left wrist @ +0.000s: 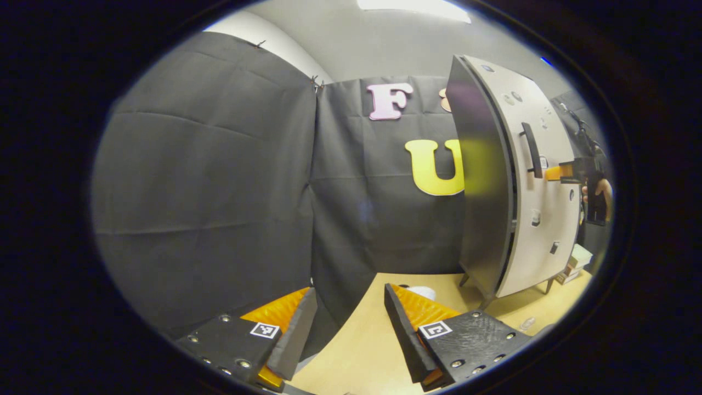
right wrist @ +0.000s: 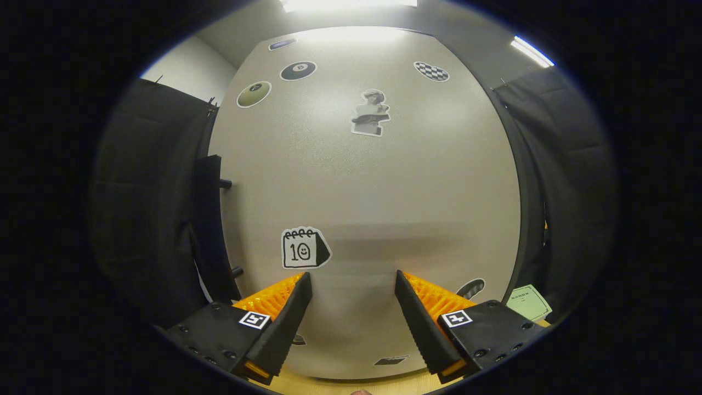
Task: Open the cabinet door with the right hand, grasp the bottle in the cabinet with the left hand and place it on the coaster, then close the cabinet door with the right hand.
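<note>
Step in hand, by my reading: opening the cabinet door; the door looks shut and the bottle is hidden.

Left gripper view: left gripper (left wrist: 351,329) at 6 o'clock, fingers spread wide and empty, hovering over the wooden table (left wrist: 356,351). Cabinet (left wrist: 513,181) stands at 3 o'clock on the table, upright, long axis vertical. Its handle (left wrist: 531,149) is a dark vertical bar on the pale front. The right gripper (left wrist: 570,171) sits just beside that handle, at its 3 o'clock.

Right gripper view: right gripper (right wrist: 354,323) at 6 o'clock, wide open, holding nothing, facing the cabinet door (right wrist: 395,181) squarely and close. The handle (right wrist: 207,219) runs vertically at 9 o'clock.

Next move likely calls for shifting toward 9 o'clock and closing on the handle.
</note>
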A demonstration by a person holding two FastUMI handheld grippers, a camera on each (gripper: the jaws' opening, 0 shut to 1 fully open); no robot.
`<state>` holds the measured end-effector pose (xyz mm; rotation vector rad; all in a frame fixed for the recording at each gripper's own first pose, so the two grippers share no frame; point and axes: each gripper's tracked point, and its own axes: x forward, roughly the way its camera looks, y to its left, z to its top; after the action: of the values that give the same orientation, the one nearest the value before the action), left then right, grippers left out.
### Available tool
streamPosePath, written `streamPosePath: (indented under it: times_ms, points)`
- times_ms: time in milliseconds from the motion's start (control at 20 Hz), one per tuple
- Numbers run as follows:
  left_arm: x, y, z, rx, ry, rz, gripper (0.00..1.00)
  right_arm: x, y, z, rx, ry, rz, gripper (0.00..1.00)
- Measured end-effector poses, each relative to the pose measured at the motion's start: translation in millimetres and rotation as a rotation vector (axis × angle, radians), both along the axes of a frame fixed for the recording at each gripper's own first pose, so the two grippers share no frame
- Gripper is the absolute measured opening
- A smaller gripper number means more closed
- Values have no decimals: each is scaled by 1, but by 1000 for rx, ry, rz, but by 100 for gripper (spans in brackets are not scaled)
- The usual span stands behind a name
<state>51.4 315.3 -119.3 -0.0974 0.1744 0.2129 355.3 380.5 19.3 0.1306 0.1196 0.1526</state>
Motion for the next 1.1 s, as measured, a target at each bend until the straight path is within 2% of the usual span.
streamPosePath:
  times_ms: [250, 450, 700, 1100]
  points:
    - [1, -16, 29, 19, -33, -17, 75, -14, -3, 9, -1, -19, 28, 97]
    - [6, -62, 46, 12, -50, -64, 75, -54, -21, 18, 5, -29, 71, 97]
    - [11, -133, 79, 16, -89, -148, 75, -101, -67, 24, -26, -41, 79, 97]
    - [7, -229, 120, -18, -139, -259, 78, -163, -154, 32, -54, -57, 25, 97]
